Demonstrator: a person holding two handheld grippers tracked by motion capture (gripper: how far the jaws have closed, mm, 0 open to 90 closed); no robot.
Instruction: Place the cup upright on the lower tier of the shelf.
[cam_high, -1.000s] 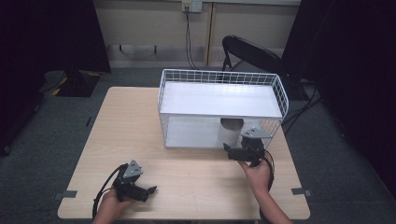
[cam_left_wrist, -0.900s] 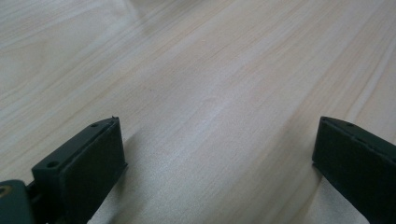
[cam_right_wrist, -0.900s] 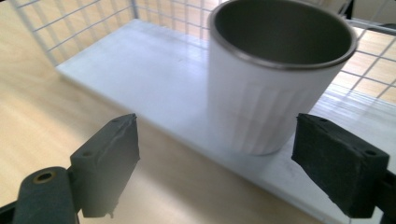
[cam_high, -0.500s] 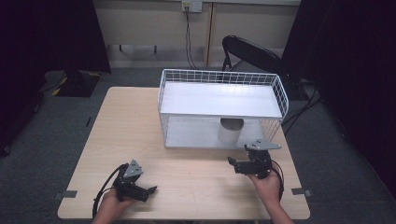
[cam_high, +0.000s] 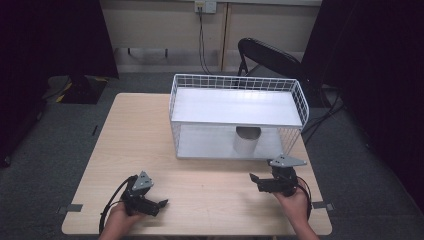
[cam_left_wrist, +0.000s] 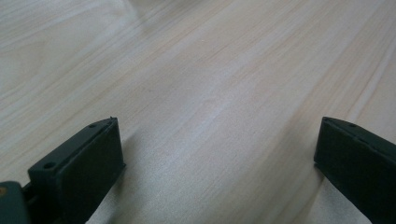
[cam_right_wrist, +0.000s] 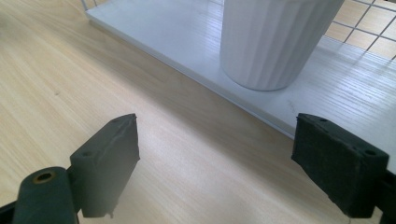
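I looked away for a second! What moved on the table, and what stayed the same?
The right gripper pulled back from the white cup on the bottom shelf of the wire rack, toward the person. A second ago it was right at the cup; now its jaws are open over the wooden table, holding nothing. The cup stayed standing on the shelf, and the left gripper stayed put, open.

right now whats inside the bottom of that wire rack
A white ribbed cup stands upright on the lower shelf of the wire rack, toward its right side. The upper shelf covers the cup's mouth, so its contents cannot be seen.
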